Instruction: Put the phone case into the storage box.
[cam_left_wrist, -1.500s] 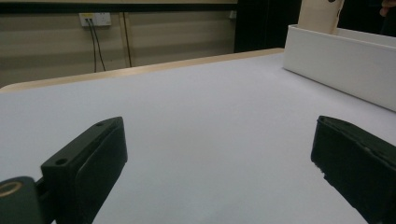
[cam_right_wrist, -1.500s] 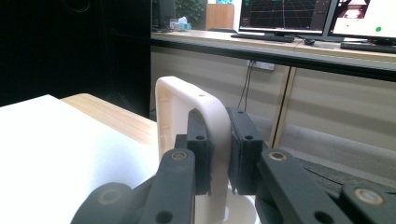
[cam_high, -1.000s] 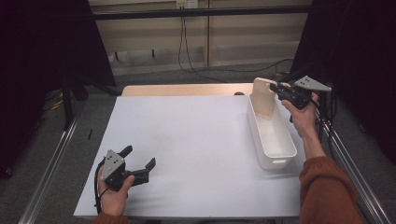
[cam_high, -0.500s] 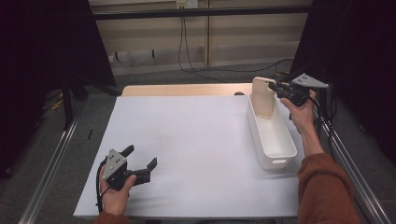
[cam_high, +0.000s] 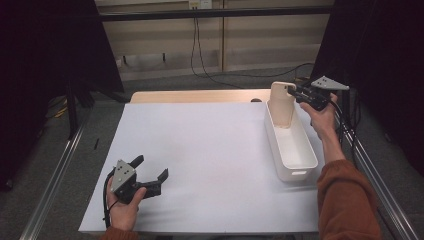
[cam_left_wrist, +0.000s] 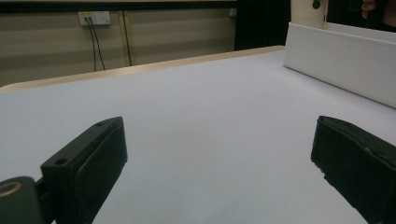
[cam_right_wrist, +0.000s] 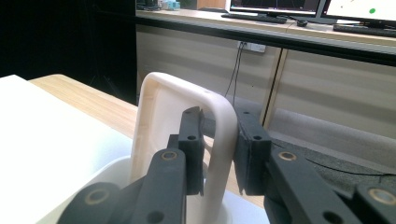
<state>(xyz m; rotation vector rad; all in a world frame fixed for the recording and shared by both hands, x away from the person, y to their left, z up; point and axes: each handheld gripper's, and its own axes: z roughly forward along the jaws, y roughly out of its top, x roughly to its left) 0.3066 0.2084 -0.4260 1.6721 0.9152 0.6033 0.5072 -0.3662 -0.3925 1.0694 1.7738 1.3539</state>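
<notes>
A cream phone case stands upright in the far end of a long white bin. My right gripper reaches its top edge from the right. In the right gripper view the case's rim sits between the jaws of the right gripper. They have just been opening, and a thin gap shows at the left pad. Near the table's front left, my left gripper rests low over the white sheet, open with nothing between its jaws. The bin wall and the case lie far ahead of it.
The white sheet covers the table, with a wooden edge at the far side. Metal rails run along both sides. Cables hang by the back wall.
</notes>
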